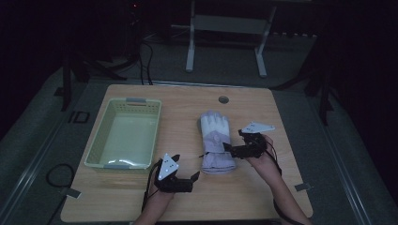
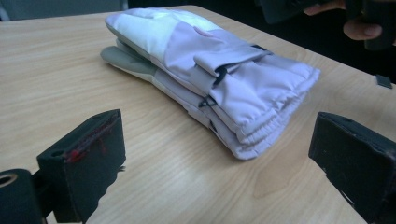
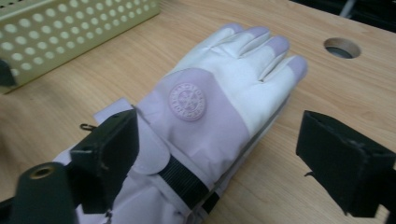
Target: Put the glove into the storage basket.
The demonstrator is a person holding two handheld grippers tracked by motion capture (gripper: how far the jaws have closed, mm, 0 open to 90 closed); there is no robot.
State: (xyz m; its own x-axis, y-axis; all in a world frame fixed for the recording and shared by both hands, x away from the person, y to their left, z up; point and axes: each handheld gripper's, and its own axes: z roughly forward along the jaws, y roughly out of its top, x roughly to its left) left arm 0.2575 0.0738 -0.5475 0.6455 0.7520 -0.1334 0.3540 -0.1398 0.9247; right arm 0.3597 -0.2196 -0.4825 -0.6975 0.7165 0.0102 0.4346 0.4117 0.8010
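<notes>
A pale green perforated basket (image 1: 124,133) sits on the wooden table (image 1: 244,187) near a round hole (image 1: 223,100).

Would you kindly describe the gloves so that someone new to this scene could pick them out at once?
On the wooden table, look right of the pale green perforated basket. The gloves lie stacked flat there, fingertips pointing away from the person. Nothing else there is soft: they are lilac and white padded fabric with a round snowflake badge.
</notes>
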